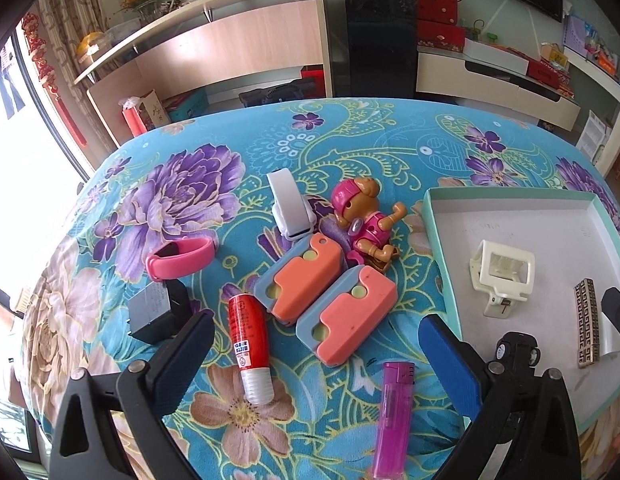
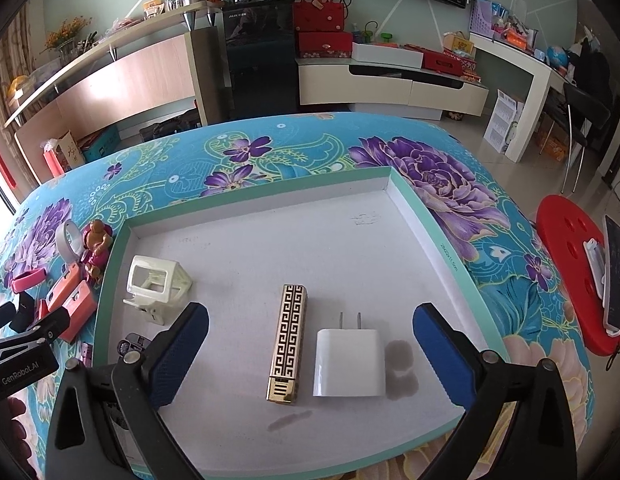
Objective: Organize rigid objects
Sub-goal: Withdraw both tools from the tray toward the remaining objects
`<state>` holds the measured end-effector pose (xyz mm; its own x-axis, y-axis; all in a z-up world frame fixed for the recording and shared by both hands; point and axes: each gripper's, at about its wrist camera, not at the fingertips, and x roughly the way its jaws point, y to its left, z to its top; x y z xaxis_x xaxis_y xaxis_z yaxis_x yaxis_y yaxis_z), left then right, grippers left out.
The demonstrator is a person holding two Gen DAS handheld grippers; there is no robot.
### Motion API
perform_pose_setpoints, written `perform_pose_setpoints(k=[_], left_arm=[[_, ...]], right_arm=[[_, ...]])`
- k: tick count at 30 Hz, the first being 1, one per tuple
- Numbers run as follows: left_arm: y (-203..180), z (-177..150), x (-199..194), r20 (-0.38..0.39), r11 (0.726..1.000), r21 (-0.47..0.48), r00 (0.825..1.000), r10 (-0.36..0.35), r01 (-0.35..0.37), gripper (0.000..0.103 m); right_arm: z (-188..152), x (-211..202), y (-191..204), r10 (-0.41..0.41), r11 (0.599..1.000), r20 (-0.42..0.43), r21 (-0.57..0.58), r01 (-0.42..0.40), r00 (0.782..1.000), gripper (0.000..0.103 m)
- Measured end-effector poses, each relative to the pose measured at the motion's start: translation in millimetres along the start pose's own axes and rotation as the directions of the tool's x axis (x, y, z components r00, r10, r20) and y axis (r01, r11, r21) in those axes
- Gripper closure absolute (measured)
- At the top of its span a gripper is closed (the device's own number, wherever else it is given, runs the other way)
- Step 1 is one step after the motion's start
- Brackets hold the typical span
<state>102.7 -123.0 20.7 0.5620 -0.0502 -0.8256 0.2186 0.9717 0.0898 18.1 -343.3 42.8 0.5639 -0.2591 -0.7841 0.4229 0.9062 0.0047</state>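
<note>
Rigid objects are split between a shallow teal-rimmed tray and the flowered tablecloth covering the surface to its left. Inside the tray lie a cream plastic clip frame, a gold lighter with a black key pattern and, just beside it, a white plug adapter. Still on the cloth are two orange-and-blue cases touching each other, a toy pup figure, a white band, a pink band, a dark block, a red glue stick and a purple lighter.

The right gripper hovers over the tray with fingers spread, nothing between the pads; the left gripper is equally spread above the cloth, empty.

Risks: the glue stick could roll when nudged, the touching cases may shift together if one is grabbed, and the left gripper's right finger sits near the tray rim and could knock it.
</note>
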Motion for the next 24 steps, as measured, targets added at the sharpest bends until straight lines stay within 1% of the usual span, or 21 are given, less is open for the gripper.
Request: perform_pose_setpoints(k=[5,9,13,19,24], left_arm=[[9,5,-2,0.018,1.0,-0.007,1.0,-0.004,0.004,0.0],[18,10,-3,0.027,1.0,-0.003,1.0,0.003,-0.003,0.0],[29,15,-5,0.037,1.0,0.008,0.999,0.021,-0.021,0.0],[47,23,-7,0.046,1.0,-0.01,0.999,0.001,0.0,0.0],[61,30,-5,0.05,0.999,-0.038,0.999,-0.015,0.016,0.0]], right_arm=[[3,-2,9,0.025,1.0,0.023,-0.003,-0.025,0.999,0.001],[4,1,21,0.027,0.999,0.013,-0.026,-0.026,1.0,0.001],[4,1,26,0.059,0.998,0.005,-0.009,-0.059,0.998,0.001],[6,-5,41,0.075,0.997,0.023,-0.024,-0.074,0.997,0.001],[7,-5,57,0.116,0.992,0.021,-0.051,-0.115,0.993,0.001]])
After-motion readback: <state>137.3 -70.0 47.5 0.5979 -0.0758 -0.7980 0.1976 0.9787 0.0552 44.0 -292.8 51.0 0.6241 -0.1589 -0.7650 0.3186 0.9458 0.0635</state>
